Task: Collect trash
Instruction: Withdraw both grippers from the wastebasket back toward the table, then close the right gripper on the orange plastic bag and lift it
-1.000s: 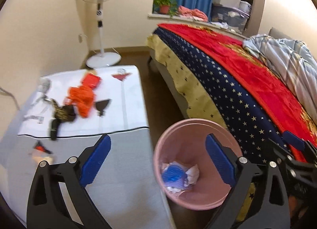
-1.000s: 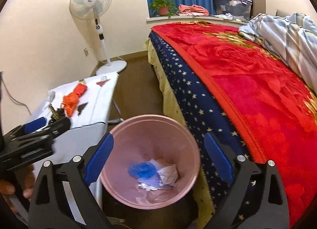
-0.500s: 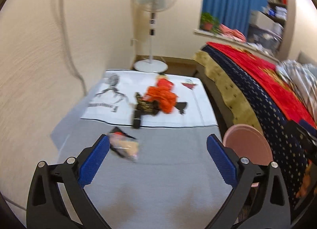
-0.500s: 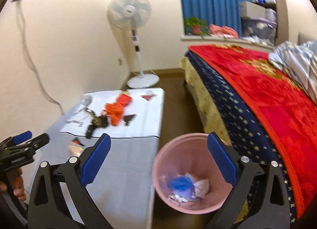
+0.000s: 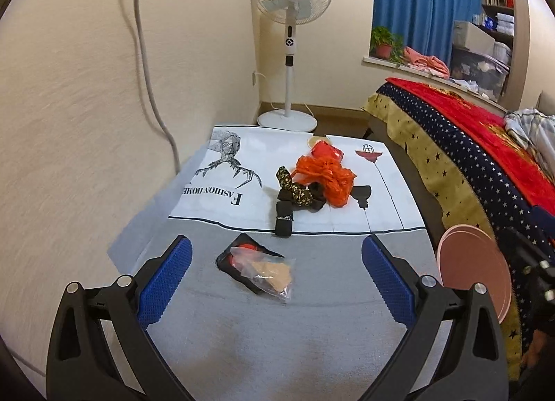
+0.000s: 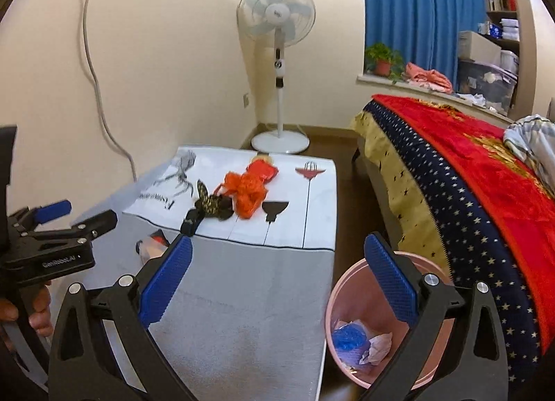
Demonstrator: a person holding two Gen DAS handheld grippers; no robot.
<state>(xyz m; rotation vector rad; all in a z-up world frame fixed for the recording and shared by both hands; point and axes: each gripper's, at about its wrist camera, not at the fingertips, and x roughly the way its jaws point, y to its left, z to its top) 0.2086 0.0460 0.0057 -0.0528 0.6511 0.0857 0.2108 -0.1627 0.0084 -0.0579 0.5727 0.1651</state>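
A clear plastic wrapper on a black-and-red packet [image 5: 258, 270] lies on the grey table [image 5: 242, 338], just ahead of my open left gripper [image 5: 276, 274]. Farther back sit an orange plastic bag [image 5: 324, 177] and black patterned scraps [image 5: 295, 198]. The pink bin [image 6: 360, 300] stands on the floor right of the table, holding blue and white crumpled trash [image 6: 350, 338]. My right gripper [image 6: 277, 274] hovers open over the table's right edge and the bin. The left gripper [image 6: 74, 215] also shows at the left of the right wrist view, held by a hand [image 6: 34, 310].
A printed white cloth [image 5: 242, 172] covers the table's far half. A bed with a red and starred blanket [image 6: 468, 186] runs along the right. A standing fan [image 5: 291, 36] is in the corner, and a cable [image 5: 145, 54] hangs down the wall at left.
Both grippers swung left, away from the bin and toward the table. The left one now faces the clear wrapper; the bin slid to the right edge of its view.
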